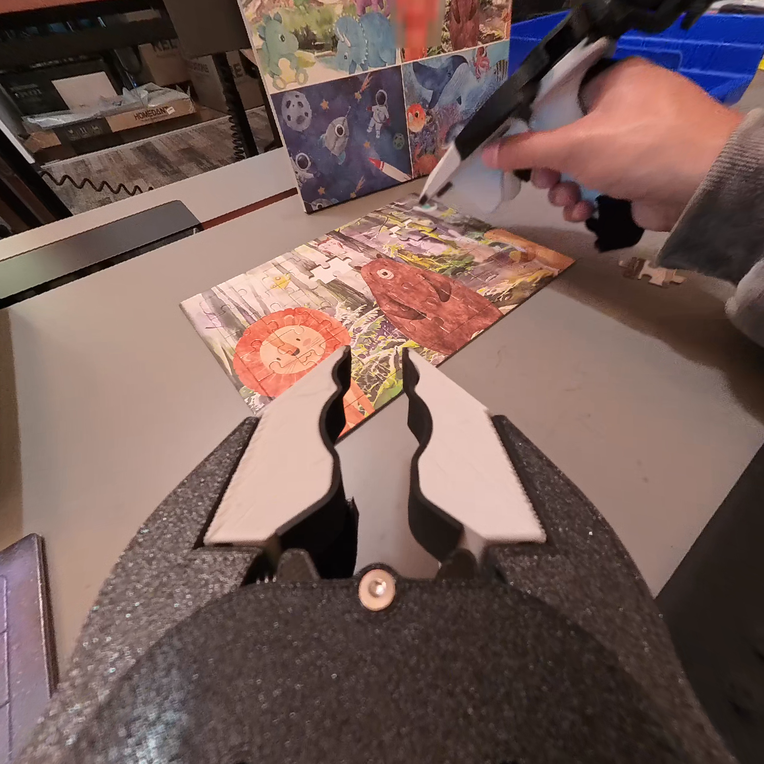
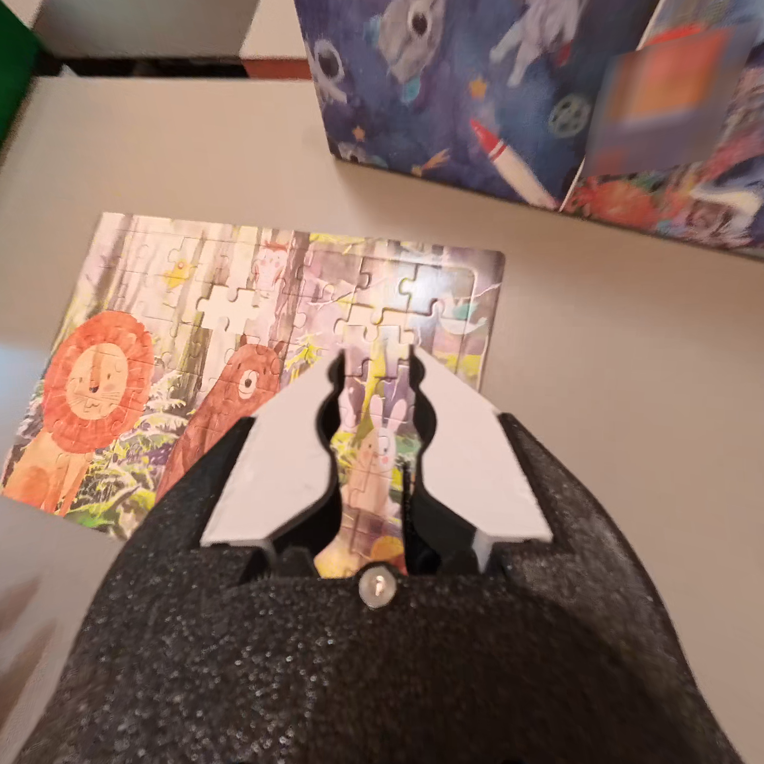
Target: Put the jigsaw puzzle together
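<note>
The jigsaw puzzle [image 1: 372, 297] lies flat on the grey table, showing a lion, a brown bear and forest. It has white empty slots near the middle [image 2: 229, 314] and toward the far right corner [image 2: 372, 326]. My left gripper [image 1: 376, 354] is open and empty, just above the puzzle's near edge by the lion. My right gripper [image 2: 377, 353] has its jaws apart with nothing between them and hovers over the empty slots at the far right. In the left wrist view a hand holds the right gripper [image 1: 428, 202], tip down at the puzzle's far corner. A loose piece [image 1: 651, 270] lies on the table to the right.
The puzzle box [image 1: 351, 103], with space and animal pictures, stands upright just behind the puzzle [image 2: 454, 103]. A blue bin [image 1: 669, 45] is at the back right. A dark flat object [image 1: 20, 620] sits at the near left. The table's right edge [image 1: 703, 533] is close. The right gripper is farther from the dark flat object [image 1: 20, 620], some 40 cm, than the left, some 20 cm.
</note>
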The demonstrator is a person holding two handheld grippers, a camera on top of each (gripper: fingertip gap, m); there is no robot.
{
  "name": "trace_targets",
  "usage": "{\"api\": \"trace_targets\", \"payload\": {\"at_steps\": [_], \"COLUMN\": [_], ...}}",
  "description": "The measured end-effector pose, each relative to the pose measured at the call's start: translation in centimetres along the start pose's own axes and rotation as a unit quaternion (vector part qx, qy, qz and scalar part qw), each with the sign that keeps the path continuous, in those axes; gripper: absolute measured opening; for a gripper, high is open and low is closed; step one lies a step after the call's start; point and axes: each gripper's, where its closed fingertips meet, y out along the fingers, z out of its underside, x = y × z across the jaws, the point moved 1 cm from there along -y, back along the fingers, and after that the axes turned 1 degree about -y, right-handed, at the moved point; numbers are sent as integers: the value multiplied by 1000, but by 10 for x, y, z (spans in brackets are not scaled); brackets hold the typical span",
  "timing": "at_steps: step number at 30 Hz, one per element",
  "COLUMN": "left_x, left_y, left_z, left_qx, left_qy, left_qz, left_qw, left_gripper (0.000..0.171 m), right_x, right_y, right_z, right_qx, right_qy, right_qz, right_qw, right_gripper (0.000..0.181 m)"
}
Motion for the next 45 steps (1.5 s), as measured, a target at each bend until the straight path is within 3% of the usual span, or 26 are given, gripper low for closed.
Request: {"api": "trace_targets", "payload": {"at_steps": [2,4,8,12,24,30,36,41,45], "left_x": [0,-1,-2,-3,-6,-6,-7,-7,-8], "left_y": [0,1,3,4,3,3,4,4,4], "left_z": [1,2,4,5,4,5,6,6,6], "left_qx": [1,5,13,16,12,14,16,17,18], "left_qy": [-2,0,7,12,7,8,11,11,13], "left_qz": [1,2,1,0,13,13,13,13,14], "left_qw": [1000,1000,1000,1000,1000,1000,1000,1000,1000], "left_gripper": [24,24,24,24,24,24,24,24,24], "right_x": [7,19,22,12,10,16,15,10,5], "right_y": [-10,-8,8,25,36,29,38,21,38], "right_z": [-6,5,10,12,5,-6,4,-23,0], "right_qx": [-3,39,52,72,59,29,66,1,52], "right_qy": [-40,-97,-177,-163,-97,-124,-141,-133,-145], "right_qz": [-51,-94,-57,-19,4,-1,8,18,27], "right_qw": [998,990,981,984,994,992,988,991,988], "right_gripper": [9,4,0,0,0,0,0,0,0]}}
